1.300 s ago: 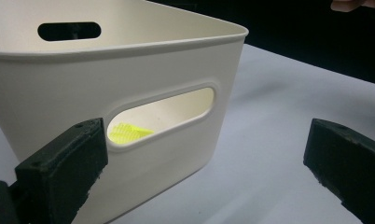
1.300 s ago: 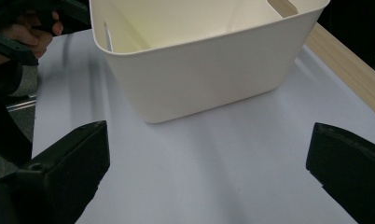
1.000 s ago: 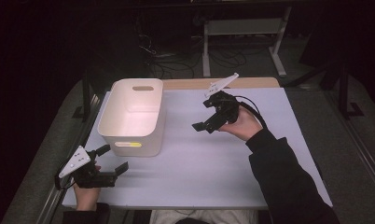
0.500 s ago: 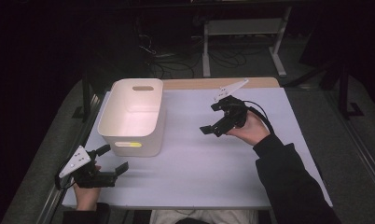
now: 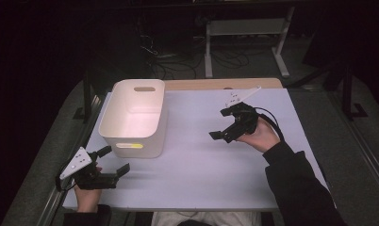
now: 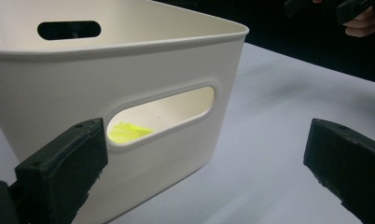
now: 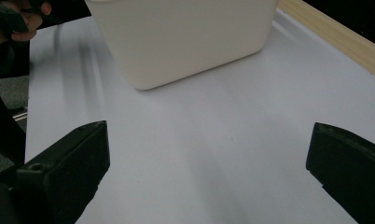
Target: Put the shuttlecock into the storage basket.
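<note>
the white bin (image 5: 133, 117) stands at the table's (image 5: 201, 188) left side, a yellow-green thing (image 6: 126, 131) lying inside by its near handle slot. left gripper (image 5: 114, 160), released, waits near the bin's front; right gripper (image 5: 220, 123), released and empty, has drifted farther right of the bin.

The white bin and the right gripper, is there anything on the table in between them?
No. Between the white bin and the right gripper, the high view shows just bare table.

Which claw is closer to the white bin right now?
Left. The left claw sits open just off the near end wall of the white bin, facing its handle slot. The right claw hangs open farther out over the table, well off the bin's long side.
</note>
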`<state>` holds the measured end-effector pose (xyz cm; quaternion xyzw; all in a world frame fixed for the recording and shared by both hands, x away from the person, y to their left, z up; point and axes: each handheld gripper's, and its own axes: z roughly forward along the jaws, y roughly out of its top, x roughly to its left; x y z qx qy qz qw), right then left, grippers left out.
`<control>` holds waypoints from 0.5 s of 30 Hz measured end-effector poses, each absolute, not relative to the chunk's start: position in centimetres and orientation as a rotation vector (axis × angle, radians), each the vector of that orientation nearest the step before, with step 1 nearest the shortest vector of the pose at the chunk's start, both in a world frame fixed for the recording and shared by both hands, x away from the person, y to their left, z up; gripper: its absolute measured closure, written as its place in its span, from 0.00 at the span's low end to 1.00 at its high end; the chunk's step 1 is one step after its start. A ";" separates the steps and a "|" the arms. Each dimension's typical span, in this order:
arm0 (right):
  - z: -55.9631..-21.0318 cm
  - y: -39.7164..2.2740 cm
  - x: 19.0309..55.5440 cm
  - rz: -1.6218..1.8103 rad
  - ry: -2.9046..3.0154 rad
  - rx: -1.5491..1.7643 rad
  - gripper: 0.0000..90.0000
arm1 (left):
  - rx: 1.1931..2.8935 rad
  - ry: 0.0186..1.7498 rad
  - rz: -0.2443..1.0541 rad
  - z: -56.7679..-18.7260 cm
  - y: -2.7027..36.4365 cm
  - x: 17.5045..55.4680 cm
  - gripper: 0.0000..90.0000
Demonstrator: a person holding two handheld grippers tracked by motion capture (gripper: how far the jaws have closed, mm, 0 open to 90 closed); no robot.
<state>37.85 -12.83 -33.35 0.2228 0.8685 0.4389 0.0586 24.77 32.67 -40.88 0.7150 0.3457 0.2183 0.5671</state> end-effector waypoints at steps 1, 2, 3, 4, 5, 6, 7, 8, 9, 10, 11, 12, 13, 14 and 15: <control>-33.4 -12.9 37.8 1.332 2.629 0.675 0.00 | 1.681 0.813 0.513 -40.9 32.7 24.8 0.00; -33.6 -13.2 37.7 1.332 2.626 0.683 0.00 | 1.681 0.812 0.513 -40.9 32.7 24.8 0.00; -33.6 -13.2 37.7 1.333 2.625 0.684 0.00 | 1.681 0.812 0.513 -40.9 32.7 24.8 0.00; -33.7 -13.4 37.6 1.334 2.625 0.689 0.00 | 1.680 0.813 0.514 -40.9 32.7 24.8 0.00; -33.8 -13.5 37.5 1.339 2.622 0.691 0.00 | 1.681 0.813 0.514 -40.9 32.7 24.8 0.00; -33.9 -13.7 37.4 1.342 2.620 0.694 0.00 | 1.681 0.813 0.514 -40.9 32.7 24.8 0.00; -33.9 -13.7 37.4 1.342 2.620 0.694 0.00 | 1.681 0.813 0.514 -40.9 32.7 24.8 0.00; -33.9 -13.8 37.4 1.342 2.617 0.694 0.00 | 1.681 0.813 0.514 -40.9 32.7 24.8 0.00; -34.1 -14.1 37.2 1.346 2.613 0.702 0.00 | 1.682 0.813 0.514 -40.9 32.7 24.8 0.00; -34.2 -14.2 37.1 1.345 2.614 0.703 0.00 | 1.681 0.813 0.514 -40.9 32.7 24.8 0.00; -34.2 -14.2 37.1 1.346 2.614 0.706 0.00 | 1.681 0.813 0.514 -40.9 32.7 24.8 0.00; -34.2 -14.2 37.1 1.346 2.614 0.706 0.00 | 1.681 0.813 0.514 -40.9 32.7 24.8 0.00; -34.3 -14.3 37.0 1.345 2.614 0.703 0.00 | 1.681 0.813 0.514 -40.9 32.7 24.8 0.00; -34.5 -14.6 36.9 1.352 2.612 0.712 0.00 | 1.681 0.813 0.514 -40.9 32.7 24.8 0.00; -34.6 -14.7 36.8 1.358 2.609 0.716 0.00 | 1.680 0.813 0.514 -40.9 32.7 24.8 0.00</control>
